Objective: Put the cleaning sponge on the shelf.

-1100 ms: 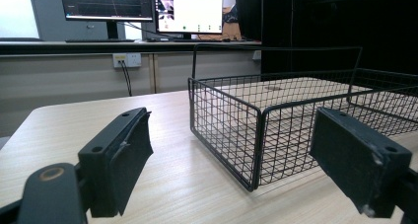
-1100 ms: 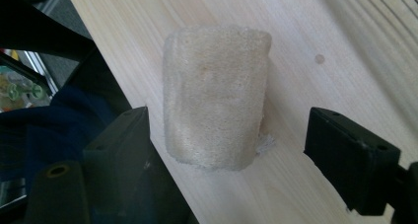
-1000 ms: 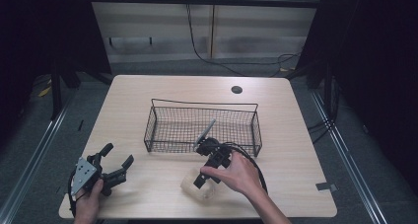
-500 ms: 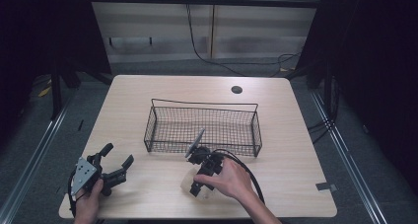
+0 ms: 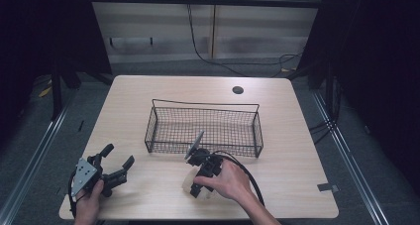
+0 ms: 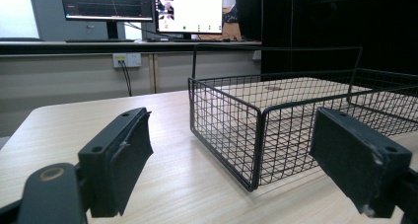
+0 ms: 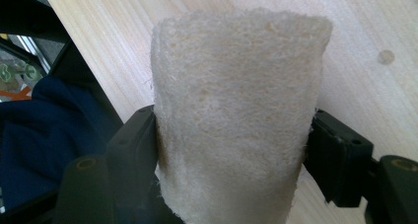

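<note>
the right hand-held gripper (image 5: 198,185) has its two black jaws pressed against the flanks of a pale, fibrous loofah piece (image 7: 236,115), one jaw on each side, so the piece sits between them and stands up out of the grip; in the right gripper view its long axis runs straight ahead along the jaws, and its cut end faces away from the camera. in the high view the same loofah piece (image 5: 189,184) shows low at the near edge of the worktop (image 5: 297,150), just at the gripper's tip, and i cannot tell whether it touches the wood or is held just above it. the wire basket (image 5: 203,128) lies beyond this gripper, behind its back end toward the far side of the worktop, with the near wall close to the person's right hand (image 5: 229,178). the jaws point toward the near edge, away from the basket, so a move to the basket would likely call for a lift and a swing back over that near wall. the left hand-held gripper (image 5: 115,164) rests well off to the side with its jaws spread wide and nothing between them; the basket (image 6: 296,120) stands ahead of it and to its right. the right hand is clearly the nearer one to the piece.
</note>
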Available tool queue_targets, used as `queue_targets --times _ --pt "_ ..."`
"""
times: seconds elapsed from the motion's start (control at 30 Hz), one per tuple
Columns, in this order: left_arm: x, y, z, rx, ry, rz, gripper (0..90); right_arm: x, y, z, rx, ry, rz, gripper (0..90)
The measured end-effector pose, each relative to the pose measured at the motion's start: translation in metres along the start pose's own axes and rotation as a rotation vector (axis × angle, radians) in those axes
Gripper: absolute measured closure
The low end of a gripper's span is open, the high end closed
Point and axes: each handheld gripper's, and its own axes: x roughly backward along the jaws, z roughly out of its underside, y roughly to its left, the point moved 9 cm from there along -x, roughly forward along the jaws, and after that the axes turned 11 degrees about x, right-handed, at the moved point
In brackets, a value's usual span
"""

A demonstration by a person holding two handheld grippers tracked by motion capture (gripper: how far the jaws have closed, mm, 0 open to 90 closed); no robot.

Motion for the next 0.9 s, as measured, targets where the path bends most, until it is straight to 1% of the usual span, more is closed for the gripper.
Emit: queue_targets --times 0.17,0.23,0.33,0.4,0.53,0.57,0.67,0.7,0.77,0.8,0.9 --pt "0.000 0.000 0.000 0.000 0.000 0.000 15.5 0.006 0.000 0.001 -0.015 -0.017 -0.001 28.2" --pt "0.000 0.000 0.000 -0.001 0.000 0.000 15.5 0.008 0.000 0.001 -0.024 -0.016 -0.002 28.2" --pt "0.000 0.000 0.000 0.000 0.000 0.000 15.5 0.012 0.000 0.002 -0.023 -0.009 -0.004 28.2" --pt "0.000 0.000 0.000 -0.001 0.000 0.000 15.5 0.013 0.001 0.002 -0.026 -0.014 -0.019 28.2" --pt "0.000 0.000 0.000 0.000 0.000 0.000 15.5 0.016 0.002 0.003 -0.026 -0.014 -0.026 28.2" --pt "0.000 0.000 0.000 0.000 0.000 0.000 15.5 0.018 0.002 0.004 -0.035 -0.012 -0.024 28.2" --pt "0.000 0.000 0.000 0.000 0.000 0.000 15.5 0.019 0.001 0.005 -0.027 -0.015 -0.020 28.2" --pt "0.000 0.000 0.000 0.000 0.000 0.000 15.5 0.023 0.001 0.005 -0.020 -0.024 -0.022 28.2" --pt "0.000 0.000 0.000 -0.001 0.000 0.000 15.5 0.024 0.002 0.005 -0.024 -0.027 -0.022 28.2" --pt "0.000 0.000 0.000 0.000 0.000 0.000 15.5 0.027 0.003 0.006 -0.016 -0.030 -0.030 28.2" --pt "0.000 0.000 0.000 0.000 0.000 0.000 15.5 0.030 0.003 0.007 -0.019 -0.029 -0.030 28.2"
